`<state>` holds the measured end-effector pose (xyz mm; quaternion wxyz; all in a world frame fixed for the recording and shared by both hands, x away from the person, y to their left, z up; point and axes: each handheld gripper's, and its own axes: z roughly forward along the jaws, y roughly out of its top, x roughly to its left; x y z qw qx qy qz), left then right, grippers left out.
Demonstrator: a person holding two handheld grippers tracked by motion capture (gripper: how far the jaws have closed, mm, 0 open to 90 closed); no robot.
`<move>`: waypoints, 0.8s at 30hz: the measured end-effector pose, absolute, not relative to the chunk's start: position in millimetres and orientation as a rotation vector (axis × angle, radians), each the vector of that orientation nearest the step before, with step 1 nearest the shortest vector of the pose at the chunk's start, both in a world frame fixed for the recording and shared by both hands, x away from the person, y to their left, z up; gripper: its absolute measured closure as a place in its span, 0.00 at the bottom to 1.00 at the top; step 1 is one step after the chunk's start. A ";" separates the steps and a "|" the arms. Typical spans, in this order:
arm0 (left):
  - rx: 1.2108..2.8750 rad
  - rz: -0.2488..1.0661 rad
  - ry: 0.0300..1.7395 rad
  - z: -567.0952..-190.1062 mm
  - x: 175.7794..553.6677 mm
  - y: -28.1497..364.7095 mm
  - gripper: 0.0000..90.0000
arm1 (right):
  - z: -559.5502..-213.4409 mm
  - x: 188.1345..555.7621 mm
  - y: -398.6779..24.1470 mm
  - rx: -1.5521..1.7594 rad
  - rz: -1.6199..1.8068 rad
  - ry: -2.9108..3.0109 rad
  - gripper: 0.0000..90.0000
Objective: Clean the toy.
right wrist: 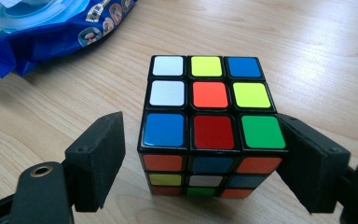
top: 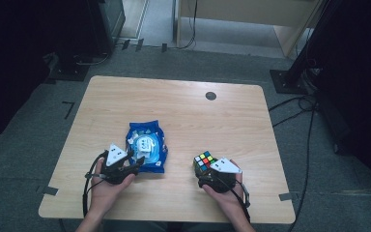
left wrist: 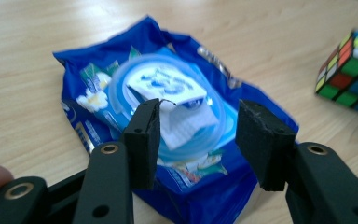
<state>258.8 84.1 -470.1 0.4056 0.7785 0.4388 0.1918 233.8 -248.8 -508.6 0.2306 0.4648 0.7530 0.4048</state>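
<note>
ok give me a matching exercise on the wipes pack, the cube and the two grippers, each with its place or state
Things:
1. wipes pack
2. puzzle cube
3. left gripper
4. right gripper

Places or states:
A. jaws either side of the cube, a gap at one side
B. blue, lid flipped open
C. jaws apart over the pack's lid
D. scrambled colours, on the table

Pairs: 1-B, 2-D, 3-C, 4-A

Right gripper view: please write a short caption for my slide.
Open claw around a scrambled puzzle cube on the wooden table, blue packet behind.
</note>
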 end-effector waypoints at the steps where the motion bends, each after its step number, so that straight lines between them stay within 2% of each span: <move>1: 1.982 0.492 1.117 -472.1 259.6 81.3 0.49 | -508.4 234.0 -248.5 1.274 1.110 2.071 0.24; 3: 2.000 0.504 1.136 -475.4 262.2 77.1 0.43 | -508.8 234.3 -248.1 1.274 1.110 2.075 0.24; 5: 2.006 0.501 1.148 -477.2 266.3 73.9 0.41 | -509.5 234.4 -247.3 1.274 1.108 2.079 0.24; 13: 2.039 0.473 1.265 -484.5 283.0 68.4 0.50 | -510.9 235.4 -246.1 1.276 1.100 2.077 0.24; 18: 2.042 0.508 1.292 -485.5 286.7 73.6 0.71 | -512.0 236.2 -245.1 1.282 1.091 2.078 0.25; 24: 2.043 0.597 1.237 -483.4 286.0 73.2 0.95 | -513.9 235.5 -243.0 1.275 1.081 2.088 0.26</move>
